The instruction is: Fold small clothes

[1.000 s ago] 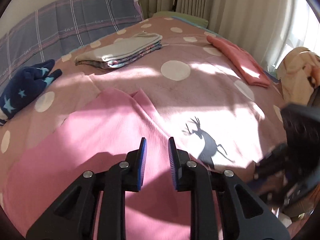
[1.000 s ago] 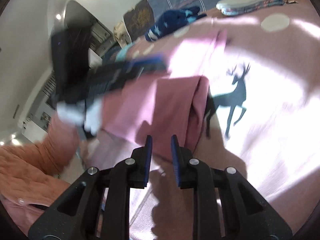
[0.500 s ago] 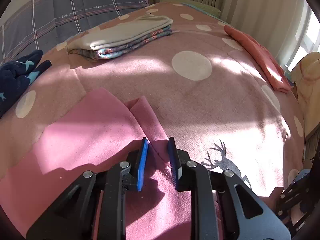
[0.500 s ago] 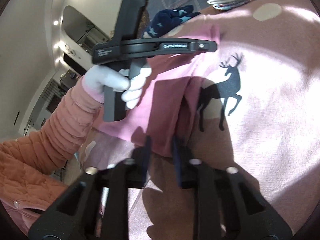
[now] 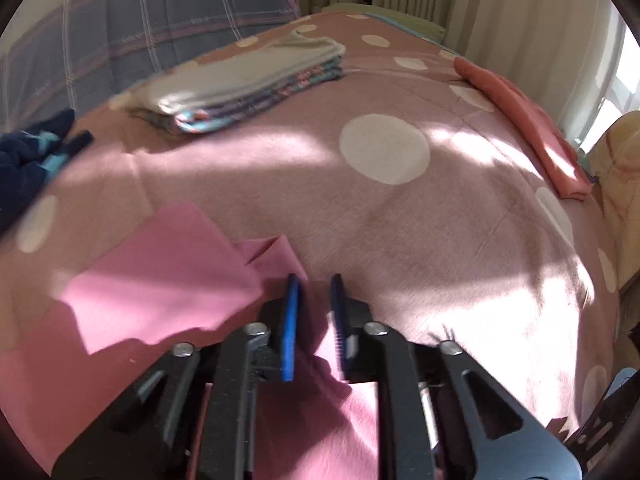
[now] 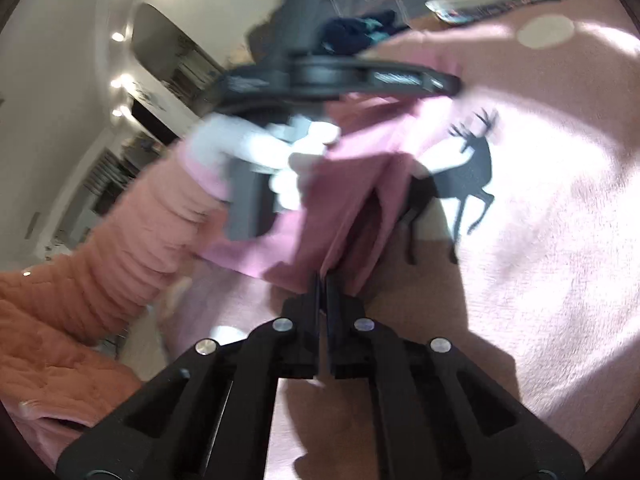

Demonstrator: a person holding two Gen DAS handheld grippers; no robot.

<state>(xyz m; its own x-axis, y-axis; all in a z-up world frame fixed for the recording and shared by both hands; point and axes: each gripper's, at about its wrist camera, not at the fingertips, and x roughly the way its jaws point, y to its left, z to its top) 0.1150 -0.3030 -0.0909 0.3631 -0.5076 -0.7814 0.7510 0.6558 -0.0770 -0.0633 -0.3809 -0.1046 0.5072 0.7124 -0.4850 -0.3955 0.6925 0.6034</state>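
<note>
A pink garment (image 5: 168,280) lies on the polka-dot bedspread (image 5: 400,220), its far edge folded into a notch. My left gripper (image 5: 314,292) is low over its right edge, the jaws a small gap apart with pink cloth between the blue pads (image 5: 289,320); no pinch shows. In the right wrist view my right gripper (image 6: 323,280) is shut on the near edge of the pink garment (image 6: 352,200), which tents up from it. The left gripper (image 6: 340,76) and a white-gloved hand (image 6: 260,148) show beyond the cloth, blurred.
A stack of folded clothes (image 5: 248,88) lies at the back near a plaid pillow (image 5: 140,40). A navy star-print garment (image 5: 28,160) is at the left, a folded coral garment (image 5: 528,120) at the right. A deer print (image 6: 472,172) marks the bedspread.
My left gripper has moved forward along the pink garment to its right edge. My right gripper has closed on the garment's near edge and the cloth now lifts from it.
</note>
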